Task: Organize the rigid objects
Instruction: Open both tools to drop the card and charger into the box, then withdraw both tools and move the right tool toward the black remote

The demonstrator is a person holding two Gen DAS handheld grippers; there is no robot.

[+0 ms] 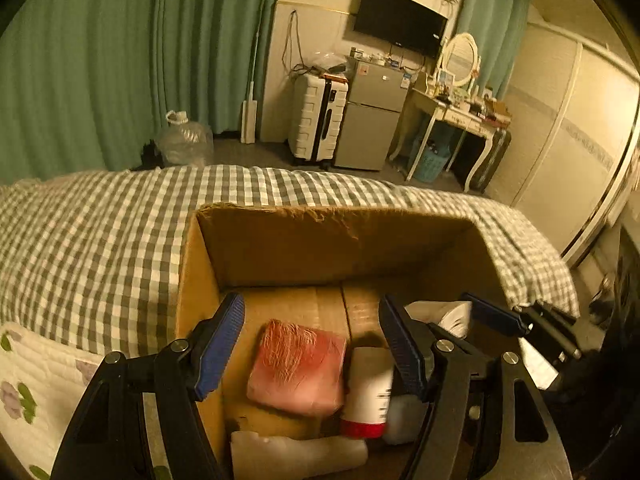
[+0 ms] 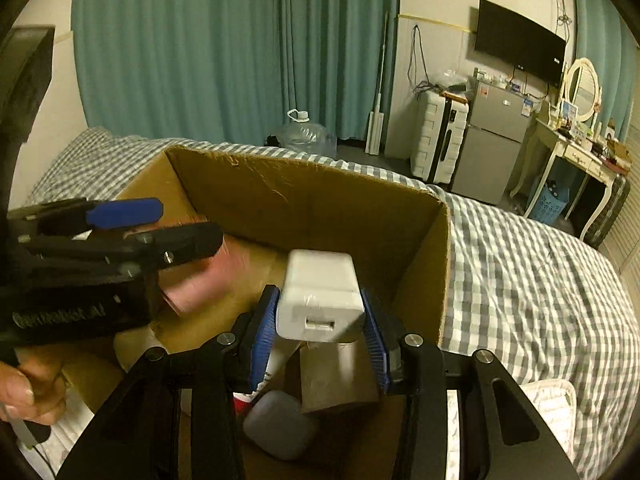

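A cardboard box [image 1: 320, 240] sits on the checked bed. Inside lie a pink block [image 1: 298, 368], a white tube with a red cap [image 1: 368, 392] and a white cylinder [image 1: 298, 452]. My left gripper [image 1: 312, 344] is open and empty above the box, its blue pads either side of the pink block. My right gripper [image 2: 320, 336] is shut on a white charger block [image 2: 320, 296] and holds it over the box [image 2: 304, 196], above a grey case [image 2: 278, 424] and a tan block [image 2: 336, 376]. It also shows in the left wrist view [image 1: 472, 312].
The checked bedspread [image 1: 100, 240] surrounds the box, with a floral quilt [image 1: 28, 384] at the near left. Beyond the bed stand a water jug [image 1: 184, 140], a white suitcase [image 1: 316, 120], a small fridge [image 1: 372, 116] and a dressing table [image 1: 452, 112].
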